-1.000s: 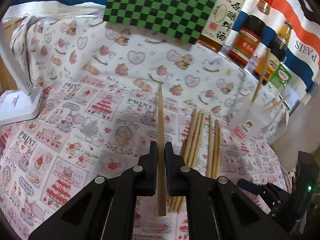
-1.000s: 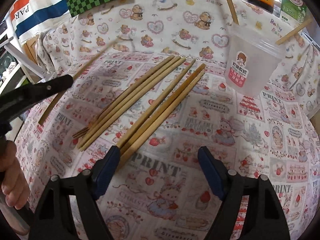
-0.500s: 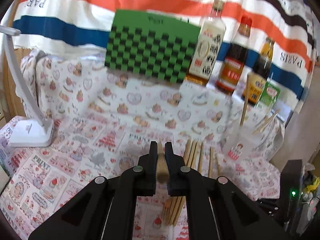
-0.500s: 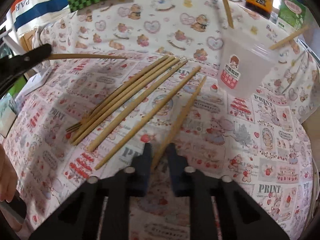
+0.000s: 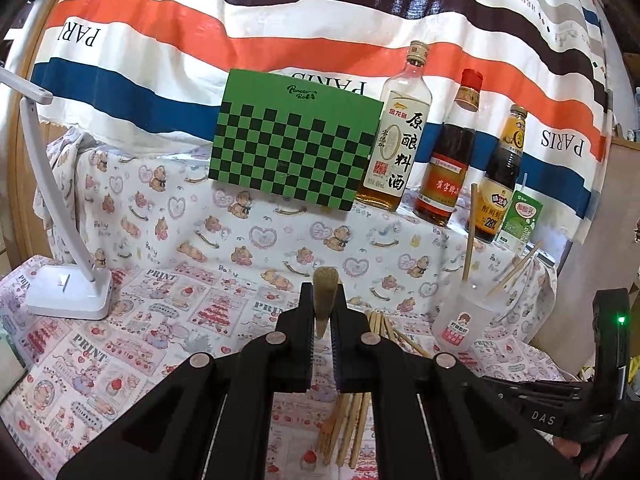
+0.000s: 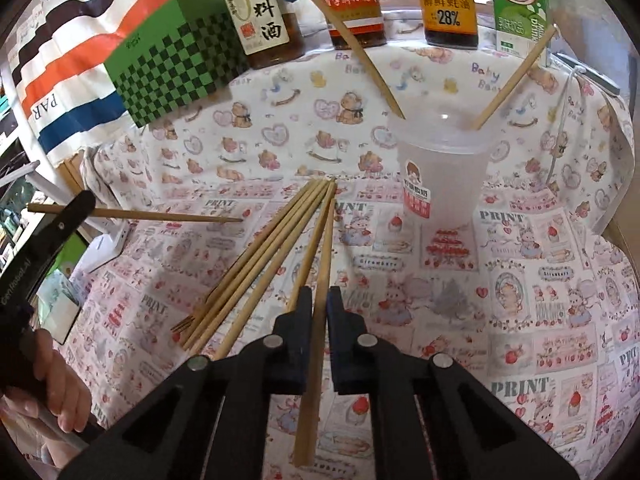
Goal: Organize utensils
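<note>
My left gripper (image 5: 322, 294) is shut on a wooden chopstick (image 5: 325, 282), seen end-on and held above the cloth. From the right wrist view that left gripper (image 6: 60, 224) sits at the left with its chopstick (image 6: 160, 215) held level. My right gripper (image 6: 316, 298) has its jaws closing tight on another chopstick (image 6: 326, 240), and the pads press it. That chopstick's far tip points toward a frosted plastic cup (image 6: 440, 168) (image 5: 460, 316). Two chopsticks (image 6: 352, 44) lean in the cup. Several loose chopsticks (image 6: 256, 264) (image 5: 352, 420) lie on the cloth to the left.
A green checkered box (image 5: 292, 148), three sauce bottles (image 5: 444, 160) and a green carton (image 5: 522, 216) line the raised back shelf. A white lamp base (image 5: 68, 292) stands at the left. A person's hand (image 6: 60, 384) shows at the lower left of the right wrist view.
My right gripper went from wide open to shut on a chopstick and lifted it from the pile. My left gripper rose and tilted up, its chopstick now pointing toward the back.
</note>
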`<state>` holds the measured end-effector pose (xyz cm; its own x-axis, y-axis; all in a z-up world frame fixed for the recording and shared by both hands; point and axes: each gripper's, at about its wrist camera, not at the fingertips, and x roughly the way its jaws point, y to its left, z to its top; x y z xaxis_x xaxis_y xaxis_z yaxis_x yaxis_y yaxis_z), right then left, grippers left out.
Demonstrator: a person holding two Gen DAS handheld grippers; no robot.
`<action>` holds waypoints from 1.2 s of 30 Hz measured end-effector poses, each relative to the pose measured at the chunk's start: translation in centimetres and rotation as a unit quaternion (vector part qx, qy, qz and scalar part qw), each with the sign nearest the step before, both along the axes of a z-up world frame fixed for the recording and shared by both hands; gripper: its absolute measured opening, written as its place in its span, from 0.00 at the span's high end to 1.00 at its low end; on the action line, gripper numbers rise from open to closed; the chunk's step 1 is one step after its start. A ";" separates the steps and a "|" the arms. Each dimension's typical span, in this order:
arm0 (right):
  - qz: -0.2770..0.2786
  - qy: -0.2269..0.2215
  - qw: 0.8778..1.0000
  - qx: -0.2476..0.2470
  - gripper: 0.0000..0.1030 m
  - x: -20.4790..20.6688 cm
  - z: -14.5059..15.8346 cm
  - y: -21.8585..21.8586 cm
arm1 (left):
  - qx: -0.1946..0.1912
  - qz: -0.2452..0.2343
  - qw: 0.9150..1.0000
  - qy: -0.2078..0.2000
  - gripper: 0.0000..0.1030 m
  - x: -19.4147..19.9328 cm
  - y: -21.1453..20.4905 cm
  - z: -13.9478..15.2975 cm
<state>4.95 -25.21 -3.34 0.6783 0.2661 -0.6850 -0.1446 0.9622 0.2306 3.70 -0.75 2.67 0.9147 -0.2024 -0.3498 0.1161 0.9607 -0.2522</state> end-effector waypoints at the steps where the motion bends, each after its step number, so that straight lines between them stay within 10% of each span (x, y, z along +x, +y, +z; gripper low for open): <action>1: 0.000 -0.005 1.000 0.005 0.94 -0.1 0.2 0.0 | 0.000 0.001 1.000 0.000 0.94 0.0 0.0 0.0; 6: 0.002 -0.026 1.000 -0.018 0.94 -0.3 0.5 0.5 | -0.004 0.002 1.000 0.002 0.94 0.1 0.2 -0.1; 14: 0.010 0.073 0.996 -0.058 0.94 2.4 -3.4 1.0 | -0.001 0.004 1.000 0.004 0.94 0.1 0.1 -0.2; 19: 0.019 0.066 0.996 -0.052 0.66 1.1 -2.5 0.9 | 0.005 0.002 1.000 -0.001 0.94 0.0 -0.1 -0.2; 36: 0.014 0.041 0.990 -0.136 0.70 -3.5 -4.9 2.7 | 0.034 0.004 0.999 -0.009 0.94 -0.2 -1.0 -0.4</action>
<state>1.46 -22.51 -8.19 0.6130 0.0816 -0.7858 -0.1637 0.9862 -0.0254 3.51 -1.80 2.28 0.9224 -0.1720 -0.3457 0.1131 0.9764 -0.1840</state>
